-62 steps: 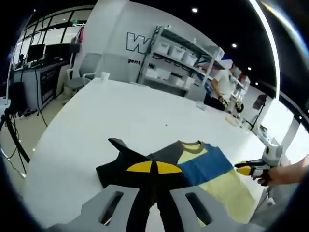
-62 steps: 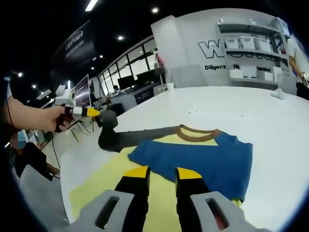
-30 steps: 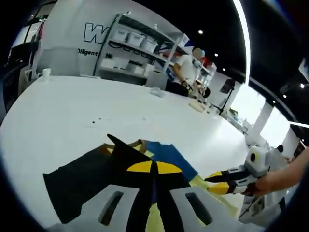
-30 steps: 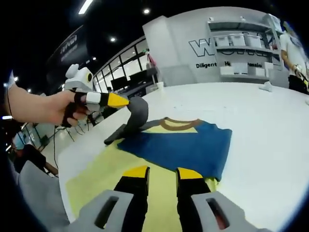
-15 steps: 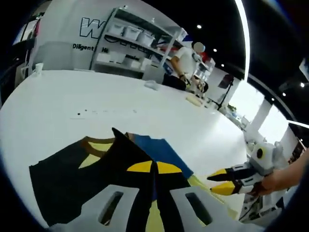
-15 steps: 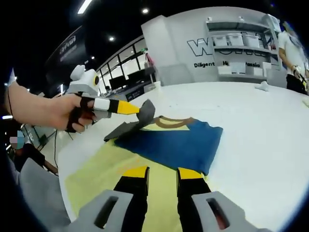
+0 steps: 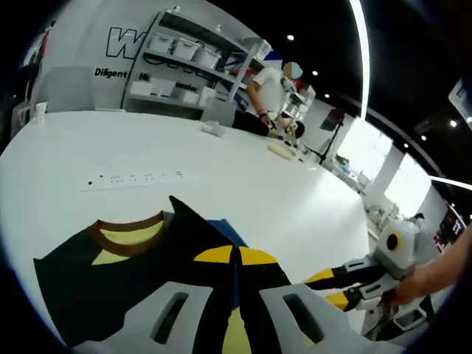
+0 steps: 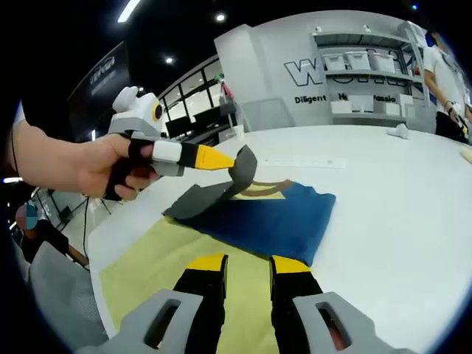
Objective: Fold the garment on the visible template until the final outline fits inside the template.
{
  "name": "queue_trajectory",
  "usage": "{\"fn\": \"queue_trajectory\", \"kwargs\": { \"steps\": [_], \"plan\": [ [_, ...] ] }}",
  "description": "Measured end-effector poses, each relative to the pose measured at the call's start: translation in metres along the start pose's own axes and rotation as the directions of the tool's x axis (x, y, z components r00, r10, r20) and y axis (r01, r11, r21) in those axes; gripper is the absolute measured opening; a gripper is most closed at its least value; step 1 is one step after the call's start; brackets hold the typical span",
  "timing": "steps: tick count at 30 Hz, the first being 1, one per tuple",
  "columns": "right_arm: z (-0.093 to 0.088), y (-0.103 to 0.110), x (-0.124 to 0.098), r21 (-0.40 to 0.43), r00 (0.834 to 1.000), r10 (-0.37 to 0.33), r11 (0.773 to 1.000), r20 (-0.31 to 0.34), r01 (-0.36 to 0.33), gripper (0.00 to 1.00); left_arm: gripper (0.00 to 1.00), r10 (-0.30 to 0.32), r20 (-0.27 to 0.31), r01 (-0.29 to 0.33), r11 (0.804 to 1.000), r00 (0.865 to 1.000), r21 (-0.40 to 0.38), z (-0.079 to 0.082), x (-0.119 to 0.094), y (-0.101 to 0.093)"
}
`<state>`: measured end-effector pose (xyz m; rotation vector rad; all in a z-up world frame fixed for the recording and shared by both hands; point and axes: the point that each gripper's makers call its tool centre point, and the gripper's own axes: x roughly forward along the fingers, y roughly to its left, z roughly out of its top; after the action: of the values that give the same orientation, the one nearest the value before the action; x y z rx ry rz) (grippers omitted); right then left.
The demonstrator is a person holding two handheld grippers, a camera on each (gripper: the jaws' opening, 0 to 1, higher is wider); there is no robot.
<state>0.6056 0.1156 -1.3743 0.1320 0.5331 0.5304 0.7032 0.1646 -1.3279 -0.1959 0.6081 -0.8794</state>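
Note:
The garment lies on the white table (image 8: 383, 221), with a blue chest (image 8: 273, 217), a yellow lower part (image 8: 147, 269) and a brown collar (image 7: 131, 222). My left gripper (image 7: 234, 255) is shut on its dark grey side (image 7: 118, 273) and holds that flap lifted over the blue part (image 7: 223, 228). In the right gripper view a hand holds the left gripper (image 8: 230, 159), with the grey flap (image 8: 206, 198) hanging from its tip. My right gripper (image 8: 248, 263) hovers open above the yellow part. The right gripper (image 7: 330, 287) enters the left gripper view low at the right.
A white strip with dark marks (image 7: 133, 177) lies on the table beyond the collar. A shelf rack with white bins (image 7: 184, 66) and a standing person (image 7: 269, 92) are at the far end. Desks with monitors (image 8: 199, 118) stand off to one side.
My left gripper has carried the grey flap up and across over the blue part, so less blue shows. The right gripper has stayed open over the yellow part.

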Motion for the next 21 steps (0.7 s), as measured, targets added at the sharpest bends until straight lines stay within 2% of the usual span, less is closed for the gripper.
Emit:
{"fn": "queue_trajectory", "kwargs": {
  "steps": [7, 21],
  "plan": [
    [-0.001, -0.008, -0.006, 0.004, 1.0, -0.014, 1.0, 0.0, 0.014, 0.17, 0.0, -0.015, -0.024, 0.015, 1.0, 1.0, 0.008, -0.006, 0.012, -0.007],
    [-0.001, -0.011, -0.006, 0.007, 1.0, -0.015, 1.0, -0.005, 0.015, 0.17, 0.0, -0.025, -0.11, 0.028, 0.999, 0.994, 0.022, -0.036, 0.025, -0.015]
  ]
}}
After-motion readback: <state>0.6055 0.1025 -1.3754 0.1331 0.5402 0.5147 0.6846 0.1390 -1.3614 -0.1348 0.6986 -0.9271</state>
